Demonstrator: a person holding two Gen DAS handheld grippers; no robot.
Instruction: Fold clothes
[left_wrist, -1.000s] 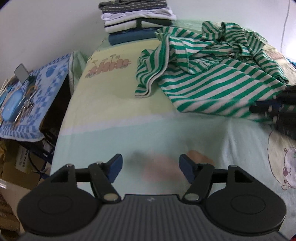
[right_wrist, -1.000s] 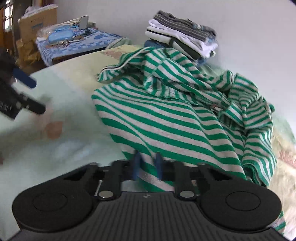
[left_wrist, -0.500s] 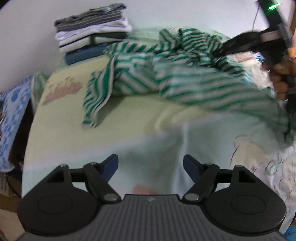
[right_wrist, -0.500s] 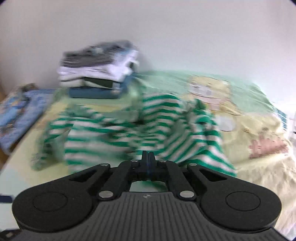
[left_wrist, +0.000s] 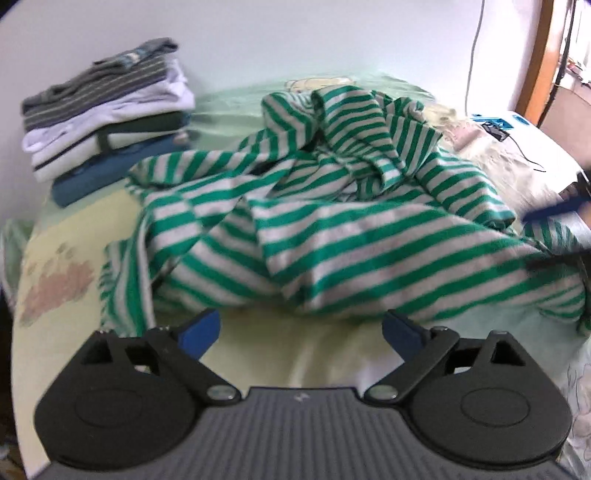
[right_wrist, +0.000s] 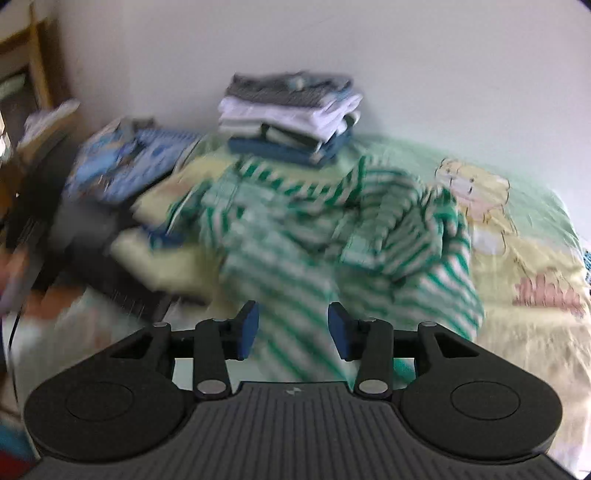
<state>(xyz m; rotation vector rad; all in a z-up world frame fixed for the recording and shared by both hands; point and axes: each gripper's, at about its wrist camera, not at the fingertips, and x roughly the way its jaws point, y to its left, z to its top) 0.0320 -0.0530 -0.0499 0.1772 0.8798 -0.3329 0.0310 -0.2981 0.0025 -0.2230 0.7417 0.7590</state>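
While both grippers hang over the bed, the green and grey striped top (left_wrist: 332, 221) is lying crumpled in a heap on the cartoon-print bedsheet (left_wrist: 66, 280), sleeves and body all bunched up with folds running every which way. Behind it against the white wall (left_wrist: 295, 37) sits a stack of folded clothes (left_wrist: 107, 107), grey striped piece on top, white ones in the middle, a dark blue one at the bottom, so that part of the folding is already sorted.

Left gripper (left_wrist: 301, 332) sits just in front of the near edge of the top, its jaws have just been opening and they stand really wide, blue pads apart with only bare sheet between them. Right gripper (right_wrist: 293, 330) is over the near right part of the garment, and its jaws have just been opening too, now about halfway apart. Striped cloth shows in the gap between the pads, but the pads aren't pressing on it as far as I can see, the picture is pretty smeared though.

Off to the far left of the bed there's a side table with a blue checked cloth (right_wrist: 129, 166) and some clutter on it, too blurry to tell what. On the far right a cable (left_wrist: 476, 48) runs down the wall
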